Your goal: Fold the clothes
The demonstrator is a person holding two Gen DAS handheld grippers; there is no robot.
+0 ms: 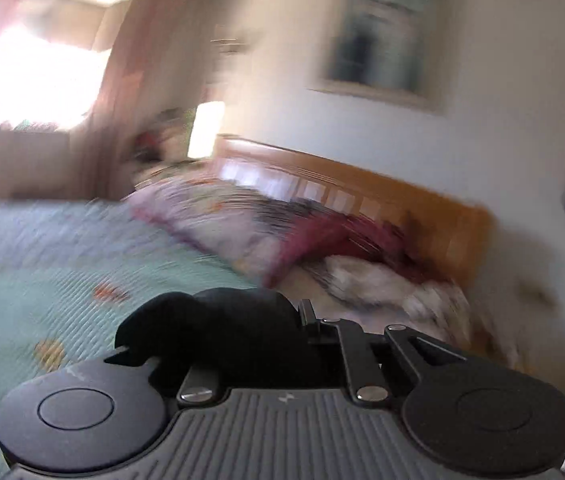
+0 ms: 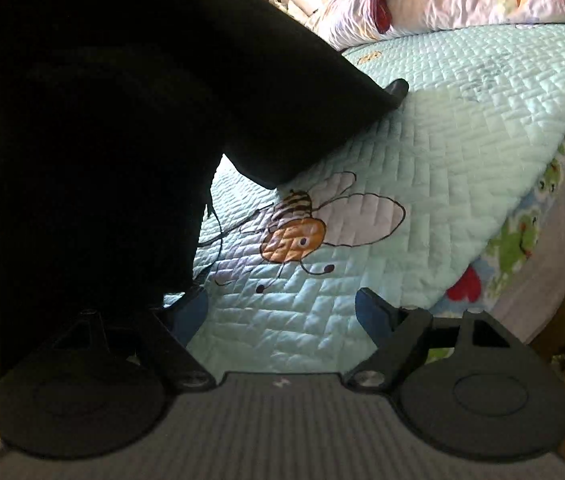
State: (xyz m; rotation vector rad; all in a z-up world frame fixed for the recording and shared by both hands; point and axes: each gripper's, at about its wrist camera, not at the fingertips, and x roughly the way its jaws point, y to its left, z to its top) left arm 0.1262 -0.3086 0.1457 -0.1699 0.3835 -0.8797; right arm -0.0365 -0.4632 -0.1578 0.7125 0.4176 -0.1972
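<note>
A black garment [image 2: 94,120] hangs lifted over the mint quilted bedspread [image 2: 442,140], and its lower edge trails onto the quilt. In the right wrist view it fills the left half and drapes against my left blue finger pad [image 2: 193,310]. My right gripper [image 2: 282,312] stands open above the quilt with nothing between its pads. In the blurred left wrist view, a bunch of the black garment [image 1: 218,328] sits at the fingertips of my left gripper [image 1: 282,320]. That gripper looks shut on it, and the cloth hides most of the fingers.
Pillows and crumpled bedding [image 1: 282,224] lie heaped against a wooden headboard [image 1: 402,192]. The bed's edge, with a frog-patterned sheet [image 2: 518,240], runs down the right of the right wrist view. A bright window [image 1: 34,76] and curtains are at the far left.
</note>
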